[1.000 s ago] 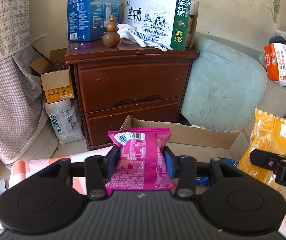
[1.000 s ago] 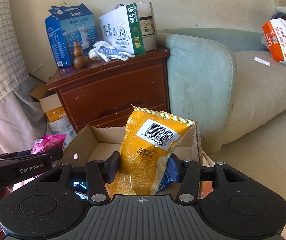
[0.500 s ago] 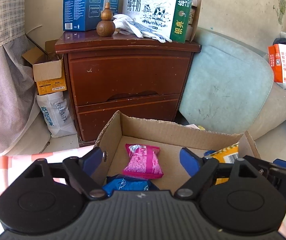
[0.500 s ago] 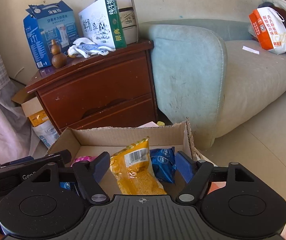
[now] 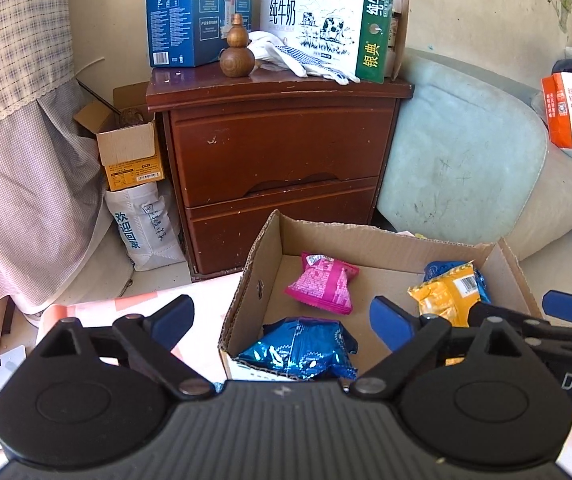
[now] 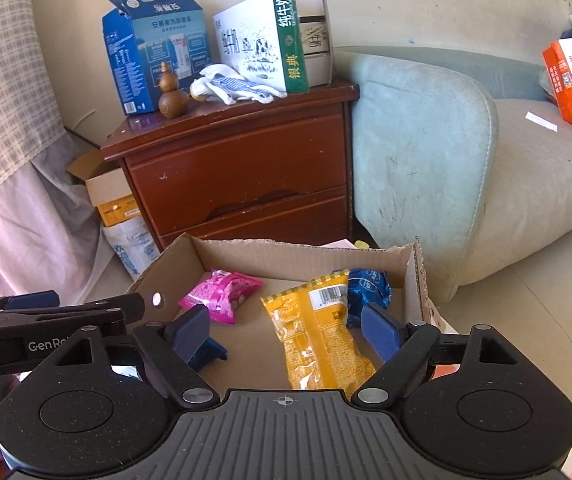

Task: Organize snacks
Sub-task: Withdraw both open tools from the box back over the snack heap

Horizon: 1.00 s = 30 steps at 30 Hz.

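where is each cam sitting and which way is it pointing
Left wrist: rides the left gripper, looking forward and down into the cardboard box; its open fingers show.
Right wrist: rides the right gripper, facing the same box from further right; its open fingers show.
Shared: pink snack, yellow snack, brown nightstand.

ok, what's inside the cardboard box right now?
The cardboard box holds a pink packet, a yellow packet and two blue packets. The near edge is hidden behind the claw body.
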### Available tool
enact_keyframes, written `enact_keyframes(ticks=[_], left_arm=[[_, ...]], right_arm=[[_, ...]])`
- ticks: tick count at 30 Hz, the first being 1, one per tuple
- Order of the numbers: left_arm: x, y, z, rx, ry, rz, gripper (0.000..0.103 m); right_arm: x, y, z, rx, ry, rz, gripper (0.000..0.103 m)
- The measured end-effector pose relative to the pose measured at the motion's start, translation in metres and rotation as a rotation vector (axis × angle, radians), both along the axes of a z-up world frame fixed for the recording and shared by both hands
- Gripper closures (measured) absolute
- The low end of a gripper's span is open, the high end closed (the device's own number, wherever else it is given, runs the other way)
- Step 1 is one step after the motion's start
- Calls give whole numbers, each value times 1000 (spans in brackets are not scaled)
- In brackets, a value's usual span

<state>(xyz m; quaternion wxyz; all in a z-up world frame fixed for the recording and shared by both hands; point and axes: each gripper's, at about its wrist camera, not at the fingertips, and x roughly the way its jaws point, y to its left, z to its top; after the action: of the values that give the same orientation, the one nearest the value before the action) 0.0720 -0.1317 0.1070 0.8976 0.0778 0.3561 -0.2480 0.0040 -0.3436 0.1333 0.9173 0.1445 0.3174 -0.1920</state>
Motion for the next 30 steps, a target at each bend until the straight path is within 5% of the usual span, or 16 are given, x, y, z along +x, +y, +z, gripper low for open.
enact_keyframes(ticks=[30], left_arm=[[-23,100,-25,171,58,31,7]], right_arm=[[-10,69,-19,10,107,272,18]])
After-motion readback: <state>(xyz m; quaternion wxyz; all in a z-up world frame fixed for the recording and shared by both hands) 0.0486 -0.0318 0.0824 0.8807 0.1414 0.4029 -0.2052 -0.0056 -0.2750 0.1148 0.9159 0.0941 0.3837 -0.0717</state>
